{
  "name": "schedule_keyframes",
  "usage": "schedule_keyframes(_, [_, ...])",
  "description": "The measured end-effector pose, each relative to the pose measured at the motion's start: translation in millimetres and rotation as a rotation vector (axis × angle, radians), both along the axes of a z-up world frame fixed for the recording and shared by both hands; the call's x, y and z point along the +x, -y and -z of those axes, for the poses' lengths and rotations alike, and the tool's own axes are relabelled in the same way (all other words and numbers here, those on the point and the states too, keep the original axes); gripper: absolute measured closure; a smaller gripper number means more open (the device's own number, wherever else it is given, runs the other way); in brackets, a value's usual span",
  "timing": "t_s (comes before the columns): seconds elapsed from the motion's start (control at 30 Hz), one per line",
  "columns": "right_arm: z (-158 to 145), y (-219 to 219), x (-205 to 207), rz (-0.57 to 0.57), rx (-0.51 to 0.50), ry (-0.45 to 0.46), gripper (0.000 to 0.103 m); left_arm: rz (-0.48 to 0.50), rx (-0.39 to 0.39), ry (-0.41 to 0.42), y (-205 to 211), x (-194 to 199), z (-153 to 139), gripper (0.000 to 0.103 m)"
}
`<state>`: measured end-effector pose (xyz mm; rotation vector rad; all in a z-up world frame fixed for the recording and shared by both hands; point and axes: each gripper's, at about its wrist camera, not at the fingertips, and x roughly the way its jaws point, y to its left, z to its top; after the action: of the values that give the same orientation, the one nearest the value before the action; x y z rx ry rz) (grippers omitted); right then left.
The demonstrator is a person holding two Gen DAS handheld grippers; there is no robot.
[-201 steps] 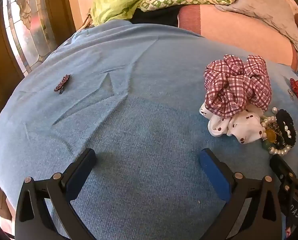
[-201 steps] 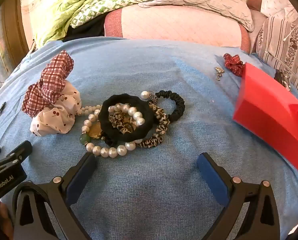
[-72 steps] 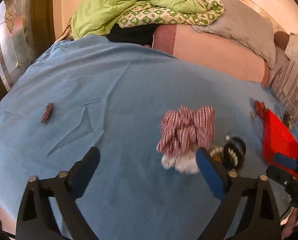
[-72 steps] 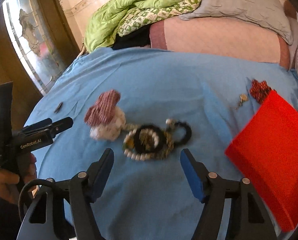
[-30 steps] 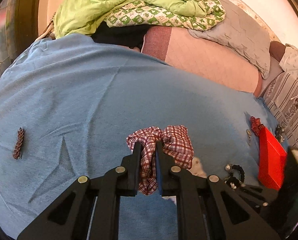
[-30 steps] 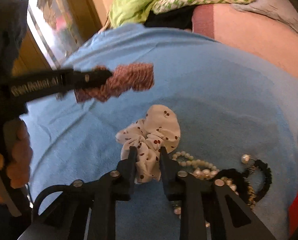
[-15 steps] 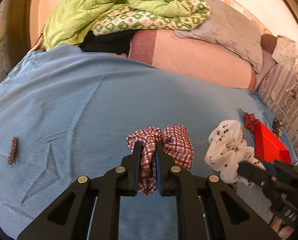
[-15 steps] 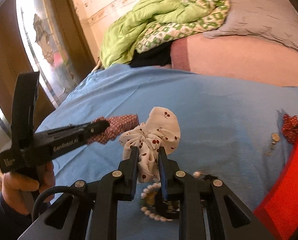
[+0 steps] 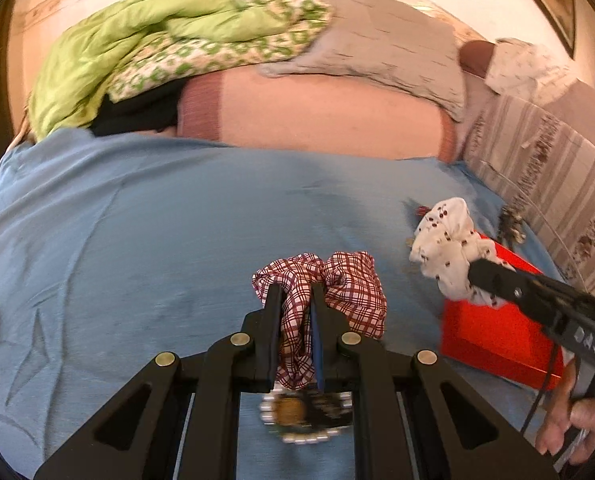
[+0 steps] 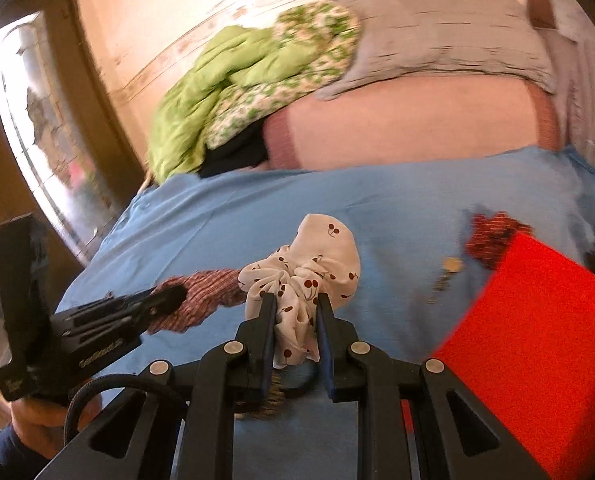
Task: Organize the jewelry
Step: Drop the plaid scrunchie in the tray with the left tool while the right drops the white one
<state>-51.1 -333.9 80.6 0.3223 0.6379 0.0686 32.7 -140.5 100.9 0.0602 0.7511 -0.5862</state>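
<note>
Left gripper (image 9: 295, 300) pinches plaid scrunchie (image 9: 353, 292), lifted above blue bedspread (image 9: 157, 220). Right gripper (image 10: 295, 308) pinches cherry-print scrunchie (image 10: 317, 260) just beside red box (image 10: 537, 328) near bedspread's right edge; box contents not visible. Bead bracelets (image 9: 305, 416) lie at near edge.

A home bedroom, apparently: a bed with a blue sheet (image 9: 177, 216), grey pillow (image 9: 381, 56) and crumpled green quilt (image 9: 137, 40).

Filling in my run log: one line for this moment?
left tongs: grip plaid scrunchie | right tongs: grip cherry scrunchie | red box: nearby
</note>
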Motion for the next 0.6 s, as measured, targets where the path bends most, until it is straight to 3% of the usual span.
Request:
schedule_keyframes(0.43, [-7.8,119.9,-46.0,0.252,0.091,-0.002,0.082,0.210,0.003,0.022,134.8,-40.6,-16.0,0.090])
schedule_keyframes(0.6, [-3.5,164.3,-65.1,0.364,0.110,-0.023,0.082,0.271,0.012,-0.008,184.3,-46.6,-8.0,0.090])
